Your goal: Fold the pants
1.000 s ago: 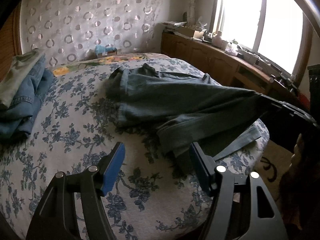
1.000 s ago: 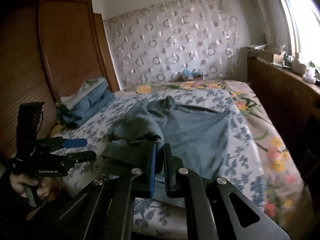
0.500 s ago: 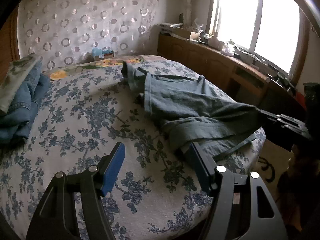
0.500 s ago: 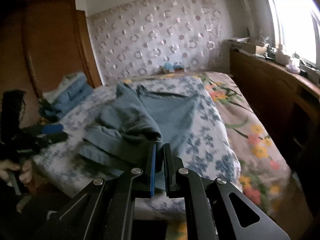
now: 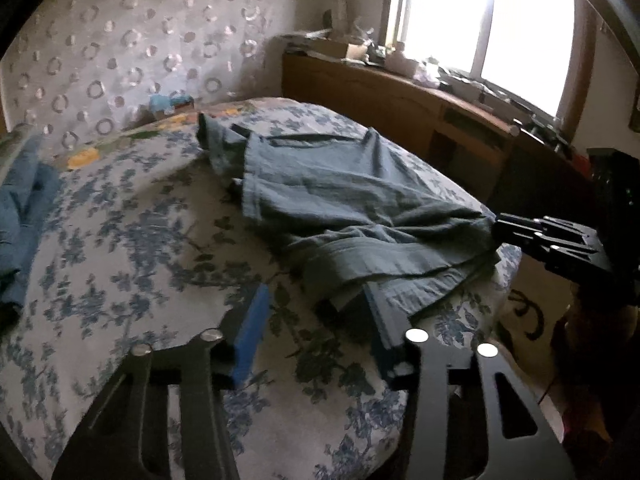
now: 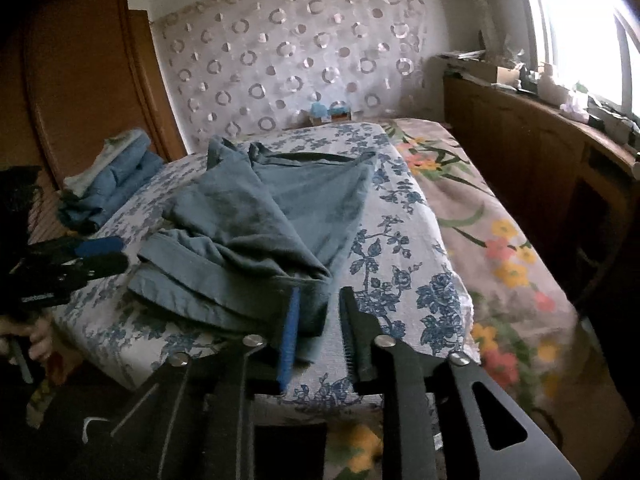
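Rumpled grey-blue pants (image 6: 256,232) on the bed (image 6: 400,248); hem apparently between the right gripper's (image 6: 320,332) parted jaws; left gripper (image 5: 316,320) open.

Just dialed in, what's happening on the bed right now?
A person is folding blue-grey pants on the flowered bed with handheld tongs. The right tongs stand open at the near hem end, which lies bunched at the bed's edge; whether a finger touches the cloth is unclear. The left tongs are open too, over the bedspread beside the hem. A stack of folded clothes sits at the far left.
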A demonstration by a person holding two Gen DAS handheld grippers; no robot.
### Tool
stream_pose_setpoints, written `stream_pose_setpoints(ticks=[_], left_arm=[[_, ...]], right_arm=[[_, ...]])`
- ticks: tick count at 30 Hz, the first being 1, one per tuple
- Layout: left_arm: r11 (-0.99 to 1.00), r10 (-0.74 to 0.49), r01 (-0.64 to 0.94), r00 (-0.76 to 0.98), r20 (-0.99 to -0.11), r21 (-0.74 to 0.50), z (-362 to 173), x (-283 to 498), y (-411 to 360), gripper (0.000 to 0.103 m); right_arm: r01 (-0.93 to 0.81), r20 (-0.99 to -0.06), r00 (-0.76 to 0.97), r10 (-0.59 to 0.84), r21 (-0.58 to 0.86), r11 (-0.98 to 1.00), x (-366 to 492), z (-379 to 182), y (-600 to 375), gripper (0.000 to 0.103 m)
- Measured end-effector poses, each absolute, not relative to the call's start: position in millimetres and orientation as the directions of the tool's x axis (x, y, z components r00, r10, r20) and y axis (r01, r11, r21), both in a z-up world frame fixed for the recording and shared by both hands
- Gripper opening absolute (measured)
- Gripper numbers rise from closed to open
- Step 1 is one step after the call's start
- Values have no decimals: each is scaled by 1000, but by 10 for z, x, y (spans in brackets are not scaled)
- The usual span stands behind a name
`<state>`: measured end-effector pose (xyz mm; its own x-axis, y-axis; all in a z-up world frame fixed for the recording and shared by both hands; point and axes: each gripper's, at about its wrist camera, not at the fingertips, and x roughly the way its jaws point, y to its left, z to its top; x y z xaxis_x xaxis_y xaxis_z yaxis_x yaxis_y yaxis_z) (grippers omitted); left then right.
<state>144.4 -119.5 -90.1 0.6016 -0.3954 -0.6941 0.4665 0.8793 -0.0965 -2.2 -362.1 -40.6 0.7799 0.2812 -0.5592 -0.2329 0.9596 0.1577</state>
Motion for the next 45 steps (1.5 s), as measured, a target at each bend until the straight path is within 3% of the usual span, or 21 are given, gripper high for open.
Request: stream_pose_setpoints(ticks=[3,15,20,45], left_arm=[[872,-390,482,590,-707,-80,-935,1460,-1284,34],[856,-400,515,612,-683,-40,-872,1451,-1469,16],[853,-392,522,629,-671,-9,-823,1390,-1481,3],[848,-429,524,591,-683,-79,-911,1020,-1313,1]], right_arm=[[-216,-567,780,264,151,965,6,-456,-3662,36],[-191,-600,754,265,186,964,71,-539,-3735,39],[-189,-598,758,258,178,966,65,-529,-3732,40],[-192,-593,763,259,174,966,106,-543,-3712,44]])
